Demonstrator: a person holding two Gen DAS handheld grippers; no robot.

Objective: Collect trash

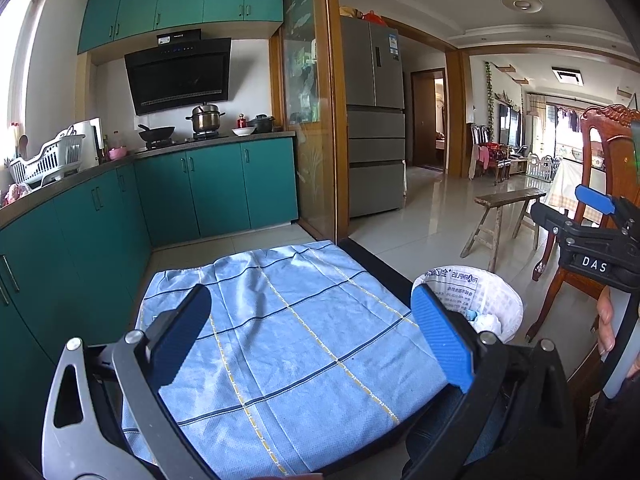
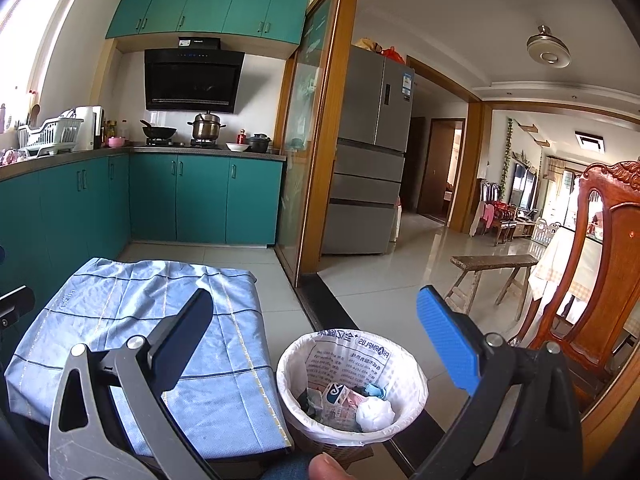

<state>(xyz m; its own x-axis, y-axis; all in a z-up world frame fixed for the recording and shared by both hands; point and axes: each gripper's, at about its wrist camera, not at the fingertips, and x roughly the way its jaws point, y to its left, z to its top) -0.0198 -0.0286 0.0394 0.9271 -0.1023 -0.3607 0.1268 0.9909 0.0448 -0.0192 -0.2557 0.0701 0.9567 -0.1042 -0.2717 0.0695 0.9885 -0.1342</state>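
Trash bin (image 2: 352,388) on the tiled floor, just beside the right edge of the cloth-covered surface (image 2: 132,320). I see the bin lined with a white printed bag (image 2: 348,354) folded over its rim; inside lie crumpled white paper (image 2: 374,410), a small printed carton (image 2: 334,394) and a bit of blue scrap (image 2: 374,390).

Right gripper (image 2: 316,336): I hold it above the bin, its fingers spread wide, the dark finger (image 2: 188,344) over the blue checked cloth and the blue-padded finger (image 2: 448,344) over the floor past the bin. Nothing sits between them.

Left gripper (image 1: 312,328): I hold it over the surface, fingers likewise spread wide and holding nothing. In the left wrist view the blue cloth (image 1: 288,336) fills the space between the fingers, and the bin (image 1: 480,300) shows just behind the blue-padded finger (image 1: 440,340). The right gripper (image 1: 592,236) appears at the far right of that view, raised in front of a carved wooden chair (image 1: 600,136).

Background: teal cabinets (image 2: 200,196), a stove counter with a wok (image 2: 160,132) and a steel pot (image 2: 206,126), a grey refrigerator (image 2: 368,152), and a wooden bench (image 2: 492,276) on the floor beyond the doorway.
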